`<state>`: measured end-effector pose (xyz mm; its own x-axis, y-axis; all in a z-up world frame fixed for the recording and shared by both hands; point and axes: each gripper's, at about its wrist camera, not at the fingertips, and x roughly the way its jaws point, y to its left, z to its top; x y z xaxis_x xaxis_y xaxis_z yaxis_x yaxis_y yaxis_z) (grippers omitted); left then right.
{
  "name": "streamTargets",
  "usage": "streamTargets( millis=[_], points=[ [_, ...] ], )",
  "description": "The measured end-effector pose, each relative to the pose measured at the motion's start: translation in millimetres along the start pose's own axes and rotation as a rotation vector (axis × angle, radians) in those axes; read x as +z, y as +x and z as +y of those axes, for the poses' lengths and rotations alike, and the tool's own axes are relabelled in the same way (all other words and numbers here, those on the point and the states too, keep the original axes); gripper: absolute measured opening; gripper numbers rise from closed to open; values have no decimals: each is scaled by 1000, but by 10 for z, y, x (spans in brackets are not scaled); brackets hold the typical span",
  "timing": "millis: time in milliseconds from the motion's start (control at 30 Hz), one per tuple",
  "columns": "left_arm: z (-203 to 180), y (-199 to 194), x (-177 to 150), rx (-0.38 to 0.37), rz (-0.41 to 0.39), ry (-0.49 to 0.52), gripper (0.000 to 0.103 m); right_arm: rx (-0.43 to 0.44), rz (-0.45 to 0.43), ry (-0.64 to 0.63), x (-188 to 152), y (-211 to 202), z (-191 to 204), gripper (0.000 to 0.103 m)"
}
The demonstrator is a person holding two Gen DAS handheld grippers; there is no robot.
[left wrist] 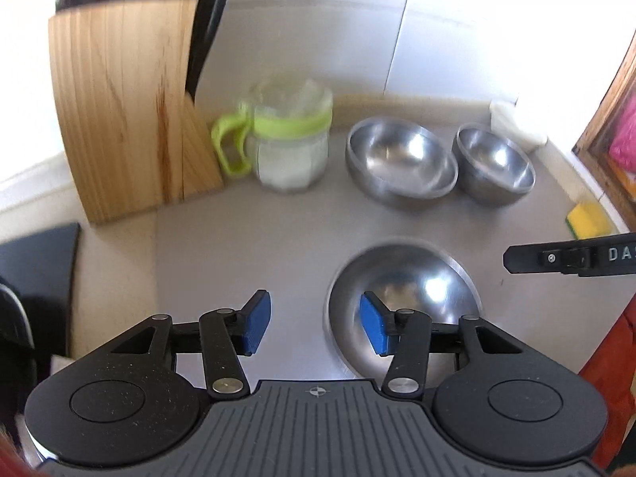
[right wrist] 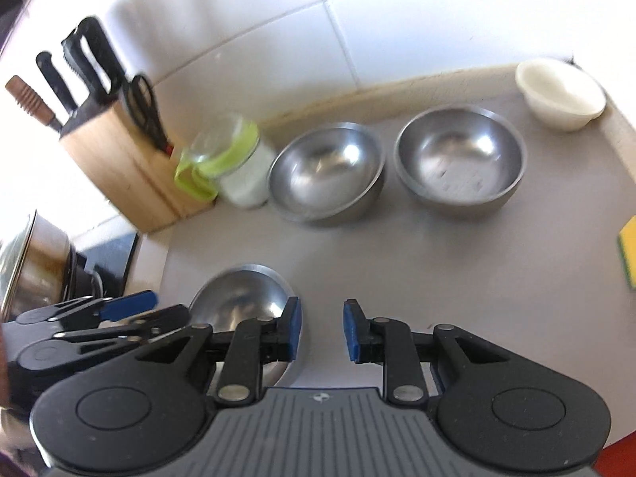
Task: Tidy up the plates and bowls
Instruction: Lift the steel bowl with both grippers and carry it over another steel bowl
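Three steel bowls stand on the grey counter. The near bowl (left wrist: 409, 290) (right wrist: 242, 302) lies just ahead of both grippers. My left gripper (left wrist: 316, 324) is open and empty, its right finger over this bowl's left rim. My right gripper (right wrist: 320, 328) is open and empty, its left finger over the bowl's right rim. A middle bowl (left wrist: 401, 161) (right wrist: 328, 171) and a right bowl (left wrist: 495, 165) (right wrist: 459, 163) stand side by side near the wall. A white bowl (right wrist: 562, 93) (left wrist: 516, 125) sits in the back right corner.
A wooden knife block (left wrist: 127, 111) (right wrist: 123, 159) stands at the back left, with a green-lidded glass jar (left wrist: 290, 139) (right wrist: 234, 163) beside it. A yellow sponge (left wrist: 588, 220) (right wrist: 628, 254) lies at the right edge. A pot (right wrist: 35, 270) and dark hob (left wrist: 35, 258) are at the left.
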<state>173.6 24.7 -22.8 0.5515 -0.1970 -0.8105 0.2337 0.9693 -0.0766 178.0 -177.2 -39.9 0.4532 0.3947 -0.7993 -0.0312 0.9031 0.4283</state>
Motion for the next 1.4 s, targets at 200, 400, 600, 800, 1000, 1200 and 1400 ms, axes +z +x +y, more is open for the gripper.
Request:
streamTargets(
  millis=[200, 400, 600, 800, 1000, 1200, 1400],
  points=[
    [-224, 152, 453, -29, -27, -5, 62, -4, -13, 85, 281, 225, -156, 27],
    [-319, 566, 852, -15, -13, -40, 62, 4, -47, 179, 507, 500, -252, 27],
    [-325, 1025, 927, -4, 73, -65, 61, -33, -19, 209, 613, 733, -292, 32],
    [-280, 1267, 948, -24, 102, -88, 57, -36, -24, 246, 702, 919, -305, 35],
    [-300, 1439, 957, -23, 120, -84, 39, -44, -31, 193, 762, 1001, -259, 24],
    [-381, 1336, 942, 5, 92, -37, 39, -24, -12, 178, 698, 993, -247, 25],
    [-387, 1184, 933, 13, 69, -21, 40, -13, -31, 164, 662, 865, -211, 25]
  ],
)
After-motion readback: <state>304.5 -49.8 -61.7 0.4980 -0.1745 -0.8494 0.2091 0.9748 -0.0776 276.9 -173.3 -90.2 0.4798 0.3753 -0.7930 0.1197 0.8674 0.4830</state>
